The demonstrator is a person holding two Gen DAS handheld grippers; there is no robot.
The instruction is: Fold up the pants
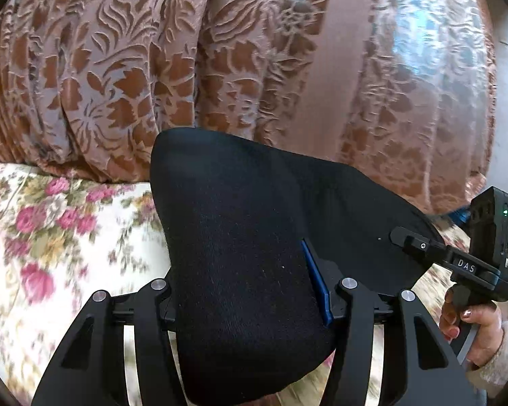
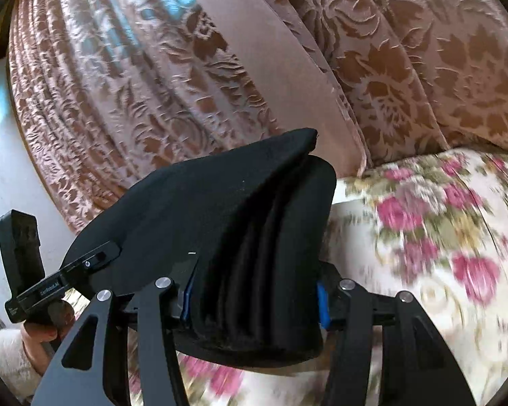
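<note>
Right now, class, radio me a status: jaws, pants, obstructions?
Left gripper and right gripper both clamped on folded black pants, lifted over floral sheet. Nothing in the way.

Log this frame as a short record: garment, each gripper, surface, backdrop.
garment: black pants, folded into several layers, held up between both grippers
left gripper: shut on the pants, thick bundle between its blue pads
right gripper: shut on the pants, layered edge showing between its pads
hands: right hand seen on its handle in the left wrist view; left hand in the right wrist view
surface: floral cover with pink roses, blurred
backdrop: brown patterned cushions
</note>
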